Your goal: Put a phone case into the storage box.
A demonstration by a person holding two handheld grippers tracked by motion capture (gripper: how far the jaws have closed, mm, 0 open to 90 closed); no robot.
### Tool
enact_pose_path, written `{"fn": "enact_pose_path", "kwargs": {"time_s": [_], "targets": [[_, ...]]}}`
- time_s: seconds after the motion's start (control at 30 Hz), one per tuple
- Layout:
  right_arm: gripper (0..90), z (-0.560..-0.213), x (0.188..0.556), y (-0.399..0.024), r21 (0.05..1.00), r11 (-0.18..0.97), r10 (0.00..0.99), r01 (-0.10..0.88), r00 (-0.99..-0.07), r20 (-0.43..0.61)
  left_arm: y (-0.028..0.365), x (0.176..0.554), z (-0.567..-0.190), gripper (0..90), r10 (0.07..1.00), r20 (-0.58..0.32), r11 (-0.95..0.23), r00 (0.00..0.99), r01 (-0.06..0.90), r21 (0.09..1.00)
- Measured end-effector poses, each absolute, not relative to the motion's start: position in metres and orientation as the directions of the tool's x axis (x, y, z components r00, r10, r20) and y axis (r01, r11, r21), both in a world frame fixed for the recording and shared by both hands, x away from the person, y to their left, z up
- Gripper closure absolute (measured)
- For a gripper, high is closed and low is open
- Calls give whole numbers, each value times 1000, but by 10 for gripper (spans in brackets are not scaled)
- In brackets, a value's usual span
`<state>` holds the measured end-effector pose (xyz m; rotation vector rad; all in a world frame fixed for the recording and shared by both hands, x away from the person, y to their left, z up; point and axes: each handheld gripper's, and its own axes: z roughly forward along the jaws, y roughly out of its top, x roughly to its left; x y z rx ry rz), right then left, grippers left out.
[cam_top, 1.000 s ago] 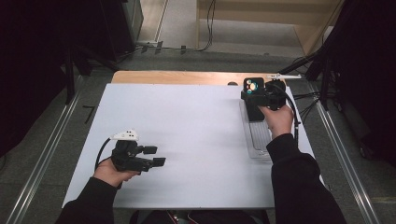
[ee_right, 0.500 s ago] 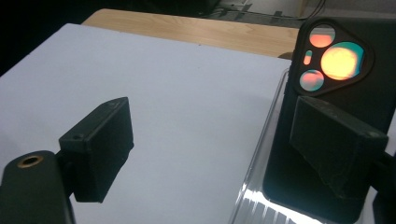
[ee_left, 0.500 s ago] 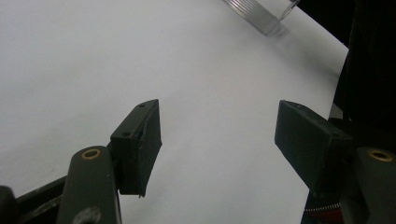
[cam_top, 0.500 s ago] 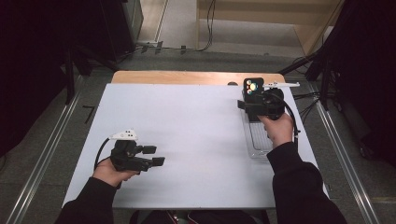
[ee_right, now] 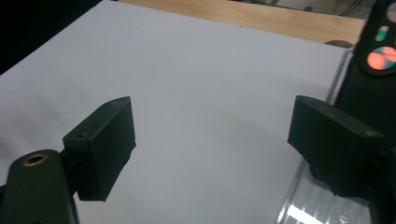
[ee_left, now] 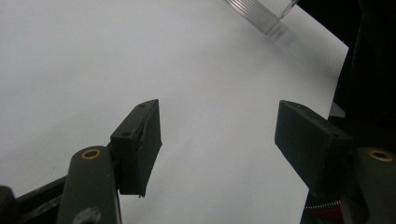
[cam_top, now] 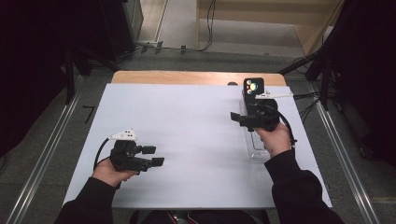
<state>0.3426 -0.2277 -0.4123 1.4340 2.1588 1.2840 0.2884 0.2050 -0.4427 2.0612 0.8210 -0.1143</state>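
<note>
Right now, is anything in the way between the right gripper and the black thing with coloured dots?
Nothing visible. The black thing stands at the far end of the clear tray, just beyond the right gripper. Its fingers have just been closing a little, with nothing between them, and point across the white table.

right gripper [cam_top: 237, 119] nearer, jaws narrower

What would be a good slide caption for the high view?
Person at white table holds two open grippers, left, right beside a clear tray.
</note>
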Motion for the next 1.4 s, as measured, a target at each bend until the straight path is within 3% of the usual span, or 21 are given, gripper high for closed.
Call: {"fn": "enact_pose_path", "kwargs": {"time_s": [0.47, 1.03, 1.4], "targets": [[235, -418, 311, -224, 782, 203, 752, 590, -606, 262, 208, 286, -441, 321, 511, -364, -388, 778, 588, 710], [248, -433, 275, -224, 751, 335, 668, 569, -706, 237, 213, 281, -440, 321, 517, -358, -379, 777, 583, 719], [248, -445, 260, -231, 740, 368, 656, 563, -721, 223, 216, 276, -441, 321, 521, -355, -380, 776, 583, 718]]}}
